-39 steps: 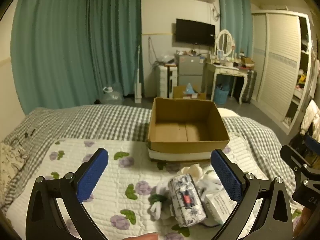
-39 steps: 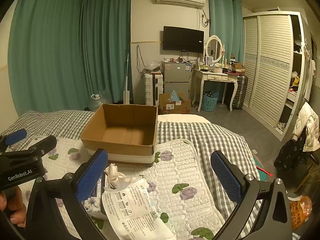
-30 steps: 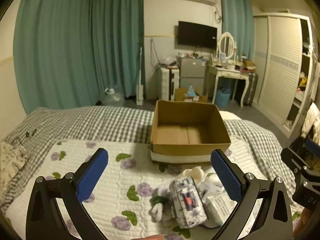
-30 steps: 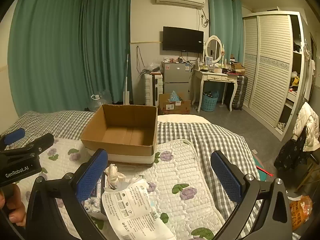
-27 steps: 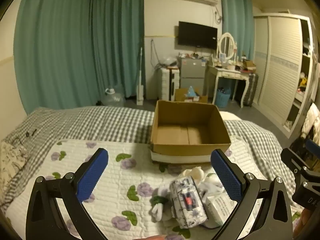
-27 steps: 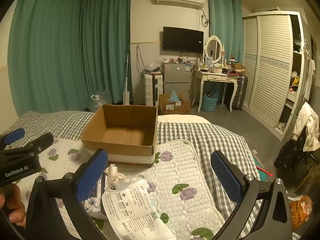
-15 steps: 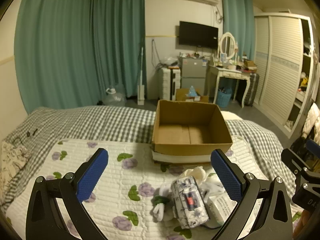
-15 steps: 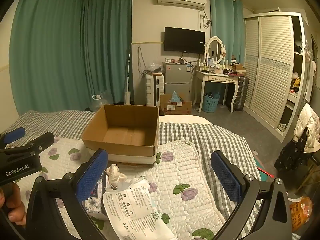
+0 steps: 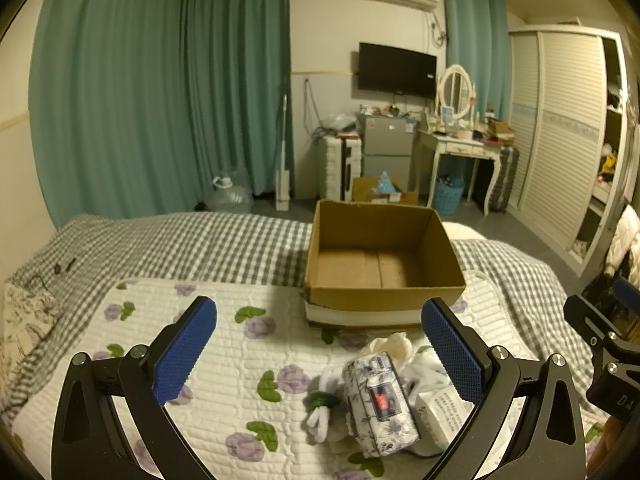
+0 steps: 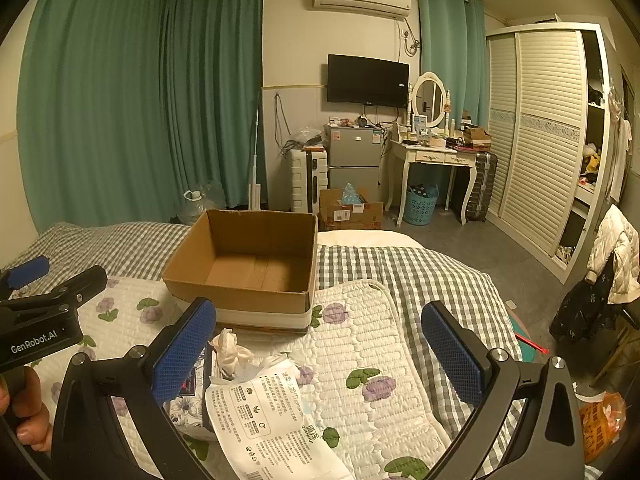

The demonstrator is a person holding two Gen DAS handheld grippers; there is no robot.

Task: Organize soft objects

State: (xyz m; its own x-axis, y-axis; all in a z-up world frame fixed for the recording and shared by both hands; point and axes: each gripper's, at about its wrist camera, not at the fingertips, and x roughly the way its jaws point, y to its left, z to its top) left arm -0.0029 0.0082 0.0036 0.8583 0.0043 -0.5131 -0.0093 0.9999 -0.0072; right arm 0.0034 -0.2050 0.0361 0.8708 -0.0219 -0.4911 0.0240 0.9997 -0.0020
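An empty cardboard box [image 9: 384,296] [image 10: 240,292] stands on the bed. In front of it lies a small pile of soft things: a flower-print tissue pack [image 9: 380,400] [image 10: 188,400], a white plastic pack with printed text [image 9: 442,416] [image 10: 272,420], rolled white socks with a green band [image 9: 322,412] and a cream crumpled cloth [image 9: 394,346] [image 10: 230,350]. My left gripper [image 9: 318,352] is open and empty, held above the quilt just short of the pile. My right gripper [image 10: 318,354] is open and empty, to the right of the pile.
The bed has a white flowered quilt [image 9: 224,360] over a grey checked blanket [image 9: 192,240]. Beyond the bed's far edge are teal curtains [image 9: 160,100], a small fridge [image 10: 352,160], a white dressing table [image 10: 432,160] and a wardrobe [image 10: 548,140].
The left gripper has risen and tilted slightly, so the box and pile sit a little lower in its view. The right gripper has barely moved. Both stay open.
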